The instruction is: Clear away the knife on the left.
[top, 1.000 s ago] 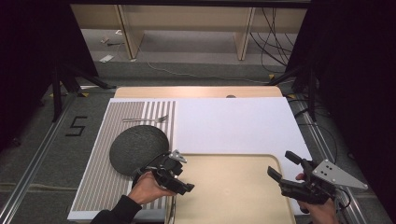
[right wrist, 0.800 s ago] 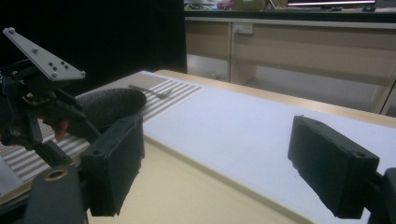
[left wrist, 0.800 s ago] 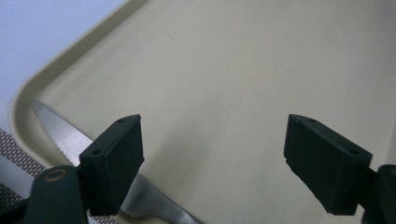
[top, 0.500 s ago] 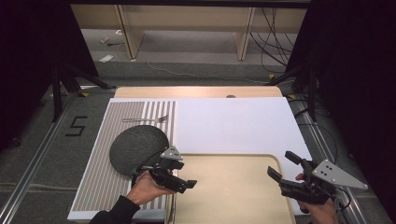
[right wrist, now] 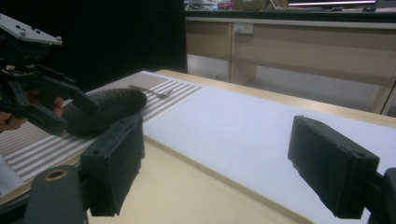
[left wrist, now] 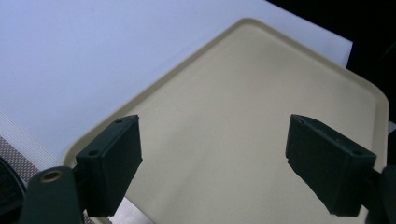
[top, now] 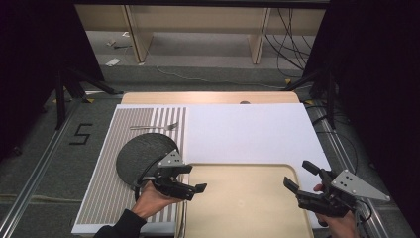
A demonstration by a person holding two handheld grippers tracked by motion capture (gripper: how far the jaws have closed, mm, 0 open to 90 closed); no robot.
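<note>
Probably a lab, black curtains [top: 29, 74], loose floor cables [top: 287, 44]

Tray's [top: 237, 171] near edge cut off

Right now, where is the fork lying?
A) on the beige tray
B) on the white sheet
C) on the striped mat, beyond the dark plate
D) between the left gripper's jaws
C: the fork lies on the striped mat, just beyond the dark plate, away from both grippers.
</note>
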